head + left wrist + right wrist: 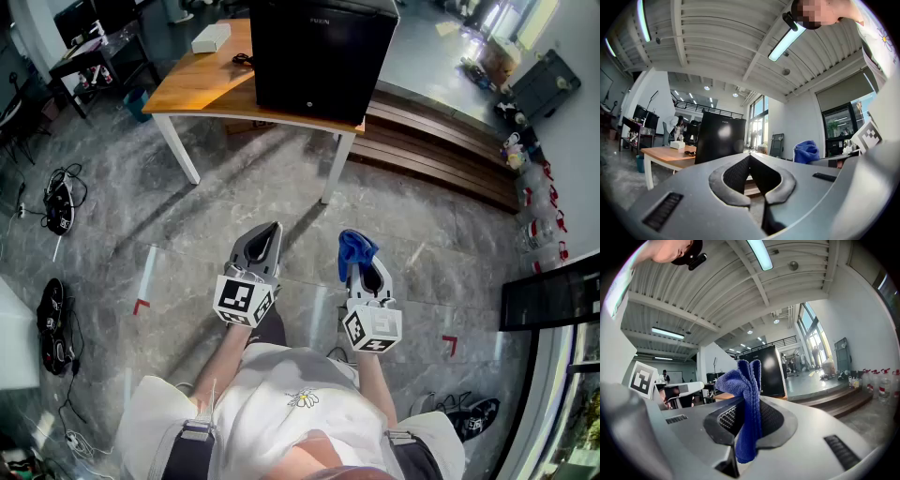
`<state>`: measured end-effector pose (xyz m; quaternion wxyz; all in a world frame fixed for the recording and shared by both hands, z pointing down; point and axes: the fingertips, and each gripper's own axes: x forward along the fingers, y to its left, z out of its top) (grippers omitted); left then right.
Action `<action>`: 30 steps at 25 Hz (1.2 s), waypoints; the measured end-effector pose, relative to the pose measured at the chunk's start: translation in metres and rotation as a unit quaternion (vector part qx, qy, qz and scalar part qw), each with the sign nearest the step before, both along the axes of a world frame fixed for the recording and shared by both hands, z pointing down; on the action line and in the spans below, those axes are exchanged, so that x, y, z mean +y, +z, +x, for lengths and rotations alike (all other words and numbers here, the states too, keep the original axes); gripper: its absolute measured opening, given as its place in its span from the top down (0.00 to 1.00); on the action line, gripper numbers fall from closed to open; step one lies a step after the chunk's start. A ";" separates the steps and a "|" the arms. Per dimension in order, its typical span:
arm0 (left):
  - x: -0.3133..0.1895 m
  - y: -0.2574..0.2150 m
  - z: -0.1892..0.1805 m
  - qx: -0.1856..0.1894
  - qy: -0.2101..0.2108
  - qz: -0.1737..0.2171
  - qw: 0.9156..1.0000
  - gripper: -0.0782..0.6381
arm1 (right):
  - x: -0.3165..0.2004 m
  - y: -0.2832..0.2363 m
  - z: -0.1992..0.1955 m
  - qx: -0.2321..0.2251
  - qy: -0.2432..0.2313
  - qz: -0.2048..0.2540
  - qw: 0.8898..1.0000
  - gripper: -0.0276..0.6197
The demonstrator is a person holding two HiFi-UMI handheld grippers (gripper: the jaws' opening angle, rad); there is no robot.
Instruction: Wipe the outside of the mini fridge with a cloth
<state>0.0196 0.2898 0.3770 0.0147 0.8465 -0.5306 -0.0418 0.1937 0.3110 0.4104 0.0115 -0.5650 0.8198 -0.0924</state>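
Progress: in my judgement the wiping has not begun. The cloth [356,247] is in hand but well apart from the mini fridge [323,56], and nothing touches any face of it.
Left to do: walk up to the bench [197,84], bring the cloth onto the fridge, and go over its top, front and sides. As far as these views show, that is the whole job.
Mini fridge: black and upright with its door closed. It stands at the right end of the wooden bench, with its front close to the near edge.
Cloth: blue and bunched. A fold stands up past the jaw tips, and a tail hangs down between the pads.
Right gripper [362,264]: the jaws are clamped onto the cloth, with only the fabric's thickness between them.
Left gripper [265,237]: the jaws are pressed together with the tips meeting. Nothing is between them and they touch nothing.
Position: both grippers are held side by side over the floor in front of the person, pointing toward the bench.
Also on the bench: a small white box [211,37] near the far edge, left of the fridge.
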 end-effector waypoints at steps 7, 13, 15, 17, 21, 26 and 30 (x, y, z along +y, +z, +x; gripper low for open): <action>-0.155 -0.046 -0.065 -0.007 0.030 0.036 0.999 0.88 | -0.166 -0.050 -0.081 0.000 0.000 0.046 0.999 0.86; -0.254 -0.064 -0.119 -0.017 0.060 0.062 0.996 0.88 | -0.271 -0.076 -0.154 0.020 0.001 0.079 0.997 0.86; -0.271 -0.066 -0.131 -0.015 0.063 0.064 0.996 0.88 | -0.286 -0.077 -0.168 0.024 0.004 0.079 0.997 0.86; -0.286 -0.070 -0.138 -0.006 0.062 0.067 0.996 0.88 | -0.298 -0.078 -0.175 0.028 0.006 0.075 0.997 0.86; -0.311 -0.074 -0.143 0.001 0.057 0.065 0.996 0.88 | -0.326 -0.078 -0.174 0.026 0.012 0.064 0.998 0.86; -0.338 -0.079 -0.153 -0.003 0.040 0.058 0.997 0.88 | -0.362 -0.083 -0.185 0.022 0.002 0.059 0.998 0.86; -0.356 -0.086 -0.157 -0.003 0.028 0.058 0.998 0.88 | -0.395 -0.096 -0.209 0.006 -0.033 0.079 0.996 0.86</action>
